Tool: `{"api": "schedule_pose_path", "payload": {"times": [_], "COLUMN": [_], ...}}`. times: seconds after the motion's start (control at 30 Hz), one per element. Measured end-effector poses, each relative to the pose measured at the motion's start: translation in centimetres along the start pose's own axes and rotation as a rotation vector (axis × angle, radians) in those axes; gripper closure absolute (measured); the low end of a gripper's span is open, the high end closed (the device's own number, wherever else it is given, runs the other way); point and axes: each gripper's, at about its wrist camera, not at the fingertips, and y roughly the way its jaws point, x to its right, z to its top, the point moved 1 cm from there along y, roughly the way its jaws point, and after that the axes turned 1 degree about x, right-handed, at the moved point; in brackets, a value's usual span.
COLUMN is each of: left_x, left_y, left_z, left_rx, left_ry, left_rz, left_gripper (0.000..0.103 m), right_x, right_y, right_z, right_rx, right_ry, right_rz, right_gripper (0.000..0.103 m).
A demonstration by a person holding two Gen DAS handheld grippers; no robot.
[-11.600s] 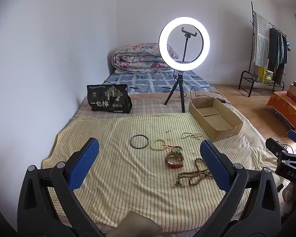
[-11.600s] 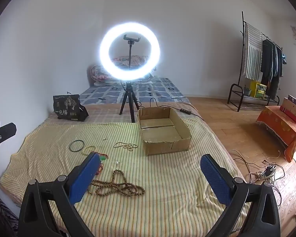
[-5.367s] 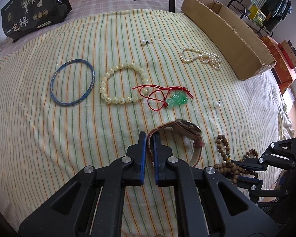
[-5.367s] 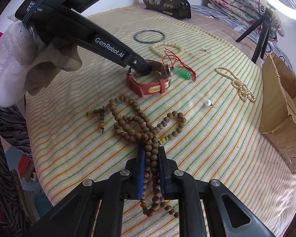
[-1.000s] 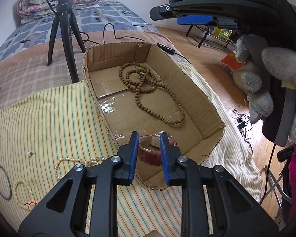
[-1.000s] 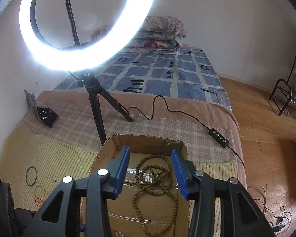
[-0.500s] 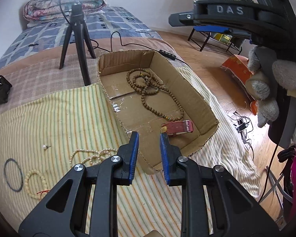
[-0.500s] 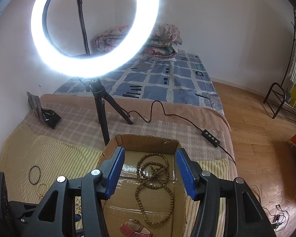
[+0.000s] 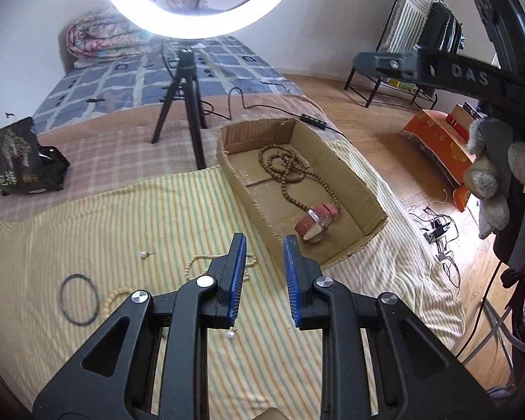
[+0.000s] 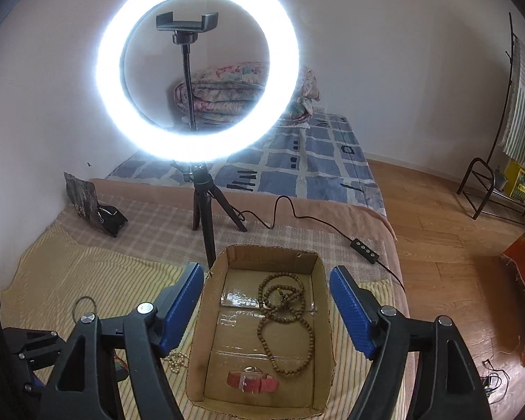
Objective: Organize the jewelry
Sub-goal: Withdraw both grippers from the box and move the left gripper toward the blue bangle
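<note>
**Next Pick: Loose Pieces on the Cloth**

Already in the shallow brown cardboard box (image 9: 346,171): long brown wooden bead necklace (image 9: 283,171) coiled toward the far end; red-strapped wristwatch (image 9: 316,222) near the front wall, touching the end of the beads.

Yet to be gathered from the yellow striped cloth (image 9: 122,227): white pearl strand (image 9: 196,262) just beside the box's near corner; small pearl stud (image 9: 144,254); pale cream bead bracelet (image 9: 113,297); thin dark bangle (image 9: 62,297); one more loose pearl piece (image 9: 231,333) close under the left jaws.

Left gripper (image 9: 264,241): blue pads a narrow gap apart, nothing between them; poised over the cloth beside the box. Right gripper (image 10: 266,273): jaws opening, wide apart and empty, above the box.

Probably best to take the pearl strand next, being nearest; open wider before descending; pinch where the strand bunches so that both runs lift together; come down square to the cloth to avoid snagging fabric; lift clear of the box wall before release; leave the tiny studs for a slow, fingertip-edge pinch.

Writing: "DAS" in raised letters on the right gripper's body, seen from the left wrist; pale Chinese characters on the black glossy pouch (image 9: 14,161), too small to read surely.
</note>
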Motion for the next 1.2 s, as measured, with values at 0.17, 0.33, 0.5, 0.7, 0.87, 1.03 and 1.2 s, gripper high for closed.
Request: {"api": "schedule_pose_path", "payload": {"times": [0.17, 0.33, 0.5, 0.7, 0.87, 1.03, 1.2], "left_x": [-2.4, -5.4, -7.8, -10.4, -12.8, -14.6, -15.6], "left_y": [-2.5, -4.7, -6.1, -7.2, -8.1, -8.1, -7.5], "left_z": [-0.1, -0.7, -1.3, -2.4, -3.4, -4.1, -4.8], "left_rx": [0.034, 0.077, 0.086, 0.089, 0.094, 0.081, 0.057], "left_ry": [-0.024, -0.067, -0.086, -0.109, -0.145, -0.16, -0.165], "left_rz": [0.062, 0.103, 0.135, 0.154, 0.158, 0.173, 0.179], "left_gripper": [0.058, 0.035, 0.035, 0.035, 0.035, 0.035, 0.035], "right_x": [-1.1, -2.2, -2.9, -4.4, -6.0, -8.0, -9.7], "right_y": [-2.1, -4.0, -5.0, -6.0, -6.5, -6.3, -5.3], "right_z": [-0.3, -1.1, -2.2, -4.1, -6.3, -8.4, -10.2], "right_rx": [0.02, 0.045, 0.044, 0.054, 0.059, 0.055, 0.035], "right_ry": [-0.007, 0.003, 0.017, 0.021, 0.026, 0.013, 0.001], "right_rz": [-0.013, -0.037, -0.021, 0.005, 0.048, 0.085, 0.136], "right_gripper": [0.012, 0.0, 0.0, 0.0, 0.0, 0.0, 0.0]}}
